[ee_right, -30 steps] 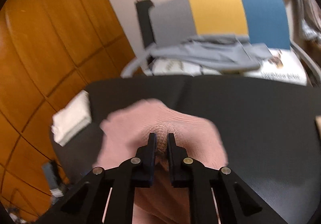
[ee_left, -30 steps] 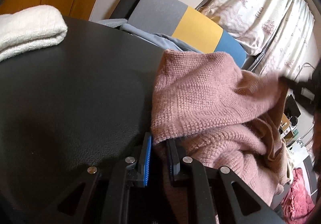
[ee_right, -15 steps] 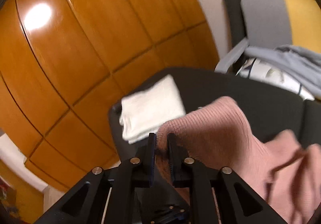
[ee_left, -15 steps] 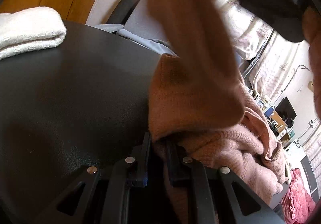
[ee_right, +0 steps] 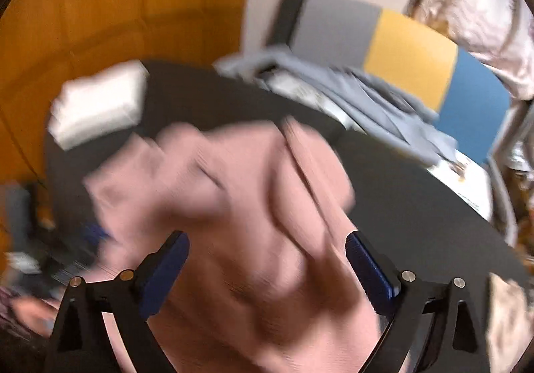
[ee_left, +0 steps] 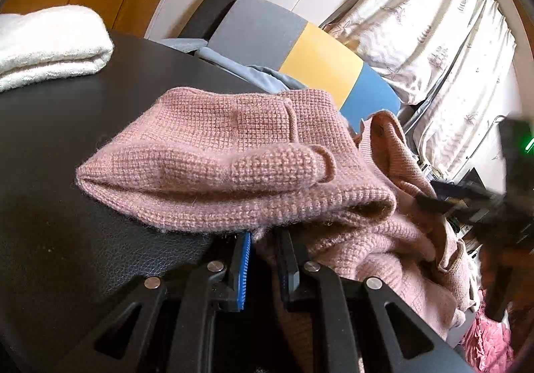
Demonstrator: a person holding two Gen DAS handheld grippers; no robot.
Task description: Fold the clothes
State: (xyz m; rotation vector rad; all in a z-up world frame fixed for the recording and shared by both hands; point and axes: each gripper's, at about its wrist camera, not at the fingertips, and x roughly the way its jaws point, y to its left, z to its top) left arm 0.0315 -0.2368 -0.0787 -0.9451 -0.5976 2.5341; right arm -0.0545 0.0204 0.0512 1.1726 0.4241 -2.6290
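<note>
A pink knit sweater (ee_left: 240,169) lies on the black table (ee_left: 66,146), one part folded over the rest into a thick layer. My left gripper (ee_left: 263,239) is shut on the sweater's near edge under that fold. In the blurred right wrist view the sweater (ee_right: 253,206) lies below my right gripper (ee_right: 267,259), whose jaws stand wide apart and hold nothing. The right gripper also shows as a dark blur at the right of the left wrist view (ee_left: 484,206).
A folded white towel (ee_left: 46,42) lies at the table's far left, also in the right wrist view (ee_right: 96,106). A grey, yellow and blue chair (ee_left: 300,62) with grey clothes (ee_right: 350,85) stands behind the table. Curtains (ee_left: 434,22) hang at the right.
My right gripper carried a part of the sweater up and over to the left, laid it down as a fold, opened and drew back. The left gripper stayed shut on the edge.
</note>
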